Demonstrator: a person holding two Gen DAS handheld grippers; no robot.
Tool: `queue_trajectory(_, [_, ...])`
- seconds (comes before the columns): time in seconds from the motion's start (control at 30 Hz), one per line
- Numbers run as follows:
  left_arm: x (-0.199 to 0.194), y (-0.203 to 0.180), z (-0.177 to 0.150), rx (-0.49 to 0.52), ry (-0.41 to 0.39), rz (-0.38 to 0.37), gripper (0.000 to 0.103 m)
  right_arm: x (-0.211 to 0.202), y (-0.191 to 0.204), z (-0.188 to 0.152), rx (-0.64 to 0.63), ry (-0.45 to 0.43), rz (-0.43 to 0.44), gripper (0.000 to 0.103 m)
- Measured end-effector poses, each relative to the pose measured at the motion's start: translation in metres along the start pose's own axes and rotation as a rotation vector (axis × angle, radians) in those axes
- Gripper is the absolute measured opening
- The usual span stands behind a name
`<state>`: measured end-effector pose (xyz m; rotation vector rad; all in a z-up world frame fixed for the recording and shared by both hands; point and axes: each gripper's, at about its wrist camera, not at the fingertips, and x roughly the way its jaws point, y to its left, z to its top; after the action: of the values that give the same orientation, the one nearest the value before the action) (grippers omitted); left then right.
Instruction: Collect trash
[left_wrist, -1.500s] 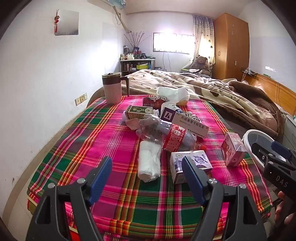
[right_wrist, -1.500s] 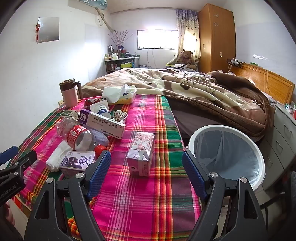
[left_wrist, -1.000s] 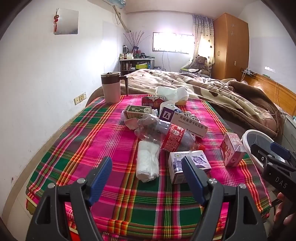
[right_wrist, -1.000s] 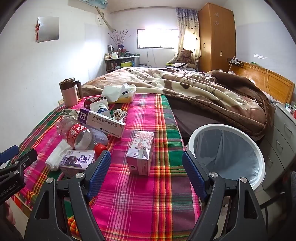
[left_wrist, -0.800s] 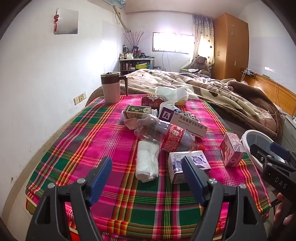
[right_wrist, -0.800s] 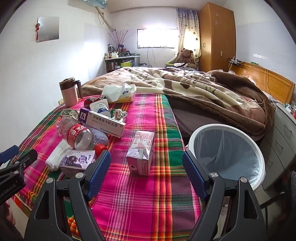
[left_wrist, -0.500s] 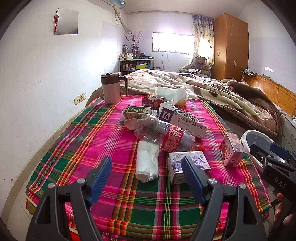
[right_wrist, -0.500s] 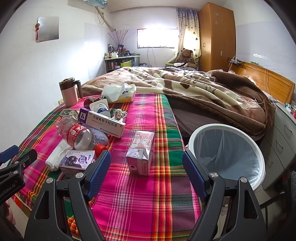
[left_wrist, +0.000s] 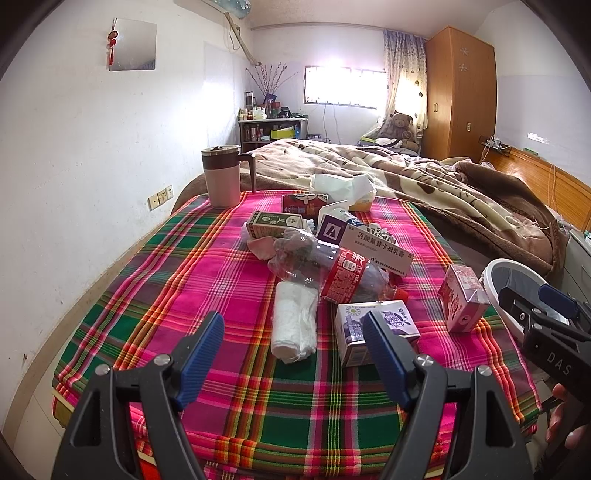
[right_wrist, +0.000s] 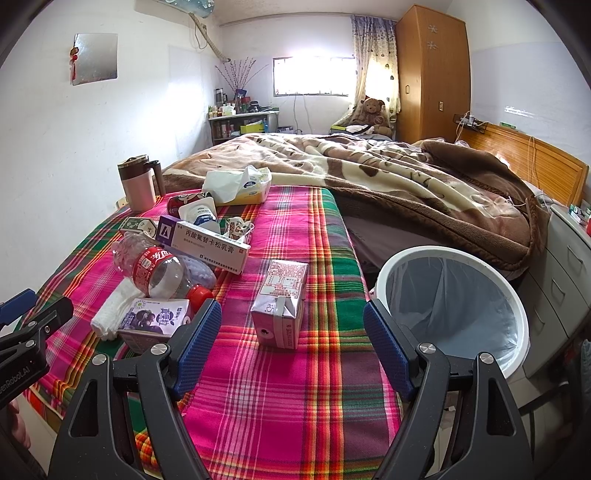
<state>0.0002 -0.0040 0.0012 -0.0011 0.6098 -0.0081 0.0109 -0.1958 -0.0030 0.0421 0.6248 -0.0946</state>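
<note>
Right wrist: white bin (right_wrist: 515, 306), liner (right_wrist: 454, 295), no trash.

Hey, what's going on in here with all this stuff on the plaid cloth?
A person is about to clear trash off the plaid cloth. They hold a left gripper and a right gripper, both open and empty, above the near edge. Nothing is picked up yet: the pink carton, purple carton, crushed bottle, rolled tissue and ointment box all lie on the cloth. The lined white bin beside it looks empty.
</note>
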Motion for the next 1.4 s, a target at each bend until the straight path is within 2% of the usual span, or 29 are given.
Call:
queue_trajectory(0.83, [-0.0077,-0.0014,0.0064,0.001,-0.002,-0.001,0.079,-0.0008,-0.0026,-0.0004,0.006,0.000,-0.001,0.081])
queue_trajectory(1.4, [0.0004,0.0009,0.0027,0.003,0.000,0.000,0.079,0.0024,-0.0047,-0.0010,0.007,0.005,-0.004,0.081])
